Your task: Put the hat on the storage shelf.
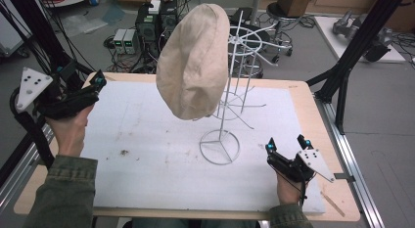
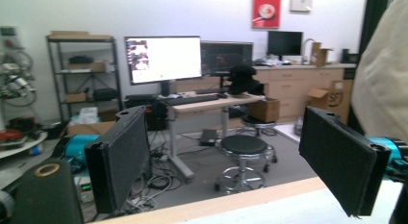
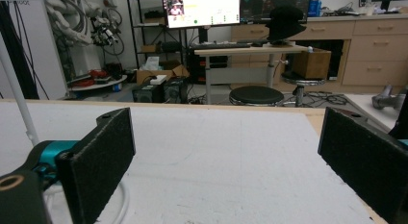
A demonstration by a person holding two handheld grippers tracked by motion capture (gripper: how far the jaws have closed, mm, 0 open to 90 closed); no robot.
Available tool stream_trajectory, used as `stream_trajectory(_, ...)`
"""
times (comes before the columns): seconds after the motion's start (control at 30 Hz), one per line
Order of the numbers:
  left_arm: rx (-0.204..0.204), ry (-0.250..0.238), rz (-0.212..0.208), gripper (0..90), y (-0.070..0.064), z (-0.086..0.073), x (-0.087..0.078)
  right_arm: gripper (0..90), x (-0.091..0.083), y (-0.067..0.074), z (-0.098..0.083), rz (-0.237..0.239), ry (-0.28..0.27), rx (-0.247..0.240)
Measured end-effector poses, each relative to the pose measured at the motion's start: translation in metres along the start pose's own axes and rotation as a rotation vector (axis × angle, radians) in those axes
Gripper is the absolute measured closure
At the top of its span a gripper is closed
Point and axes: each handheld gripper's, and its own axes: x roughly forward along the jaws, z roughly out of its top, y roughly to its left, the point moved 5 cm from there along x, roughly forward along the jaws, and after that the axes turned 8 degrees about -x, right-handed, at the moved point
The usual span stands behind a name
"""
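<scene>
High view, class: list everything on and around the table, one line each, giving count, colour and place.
Cap: one, beige, hanging on top of the wire stand.
Wire stand: one, white, mid-table, ring base on the mat.
Mat: one, white, covering the tabletop.
Table: one, light wood, edges showing round the mat.
Stool: one, black seat, floor beyond the table.
Left gripper: one, black, raised over the table's left edge, open.
Right gripper: one, black, near right of the mat, open.
</scene>
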Motion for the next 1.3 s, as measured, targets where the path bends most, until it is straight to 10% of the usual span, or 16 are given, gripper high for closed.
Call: stream_trajectory(1.3,-0.066,0.050,0.225,18.2,0.057,-0.115,-0.067,4.8,0.000,0.001,-0.001,0.002,0.007,0.007)
